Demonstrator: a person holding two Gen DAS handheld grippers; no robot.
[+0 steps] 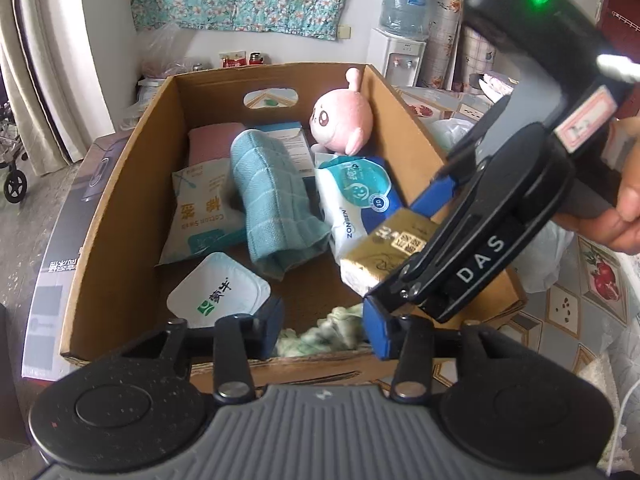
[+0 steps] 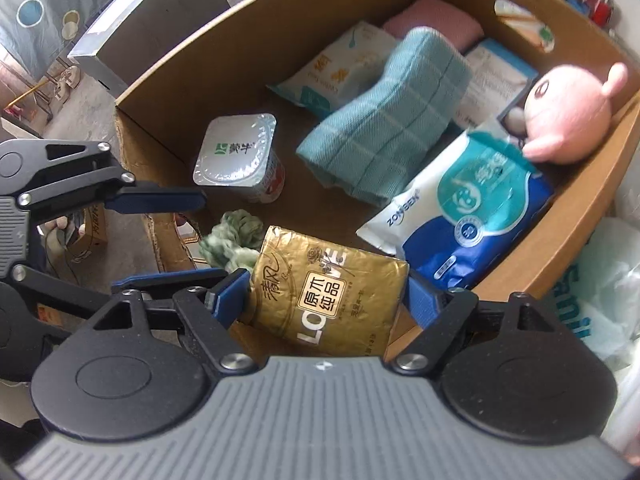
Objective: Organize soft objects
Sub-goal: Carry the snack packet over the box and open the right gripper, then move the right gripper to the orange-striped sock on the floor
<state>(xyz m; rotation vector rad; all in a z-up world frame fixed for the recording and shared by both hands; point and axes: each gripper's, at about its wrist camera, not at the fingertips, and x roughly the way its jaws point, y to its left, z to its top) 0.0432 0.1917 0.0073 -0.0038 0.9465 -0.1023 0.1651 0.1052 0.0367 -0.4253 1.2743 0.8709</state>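
**Gold tissue pack hangs over the box's near corner, right claw clamped across it**

The right claw [image 2: 324, 296] grips the flat gold foil tissue pack [image 2: 328, 296], blue pads pressed on its two side edges, so the pack's long axis runs straight out along the claw and down into the open brown cardboard box [image 2: 168, 76]. From the left wrist view the same pack [image 1: 384, 252] points its free end toward the box floor, tilted, apparently not yet resting on it.

The left claw [image 1: 324, 332] sits just beside, jaws parted and gripping nothing, with the crumpled pale-green cloth [image 1: 328, 332] lying below between its fingers.

Bare floor lies directly ahead of the pack, between the foil-lidded white yoghurt cup [image 2: 236, 152] and the blue-and-white wet-wipes pouch [image 2: 472, 208]. The folded teal checked towel [image 2: 384, 120] lies beyond, its length running diagonally toward the far wall.
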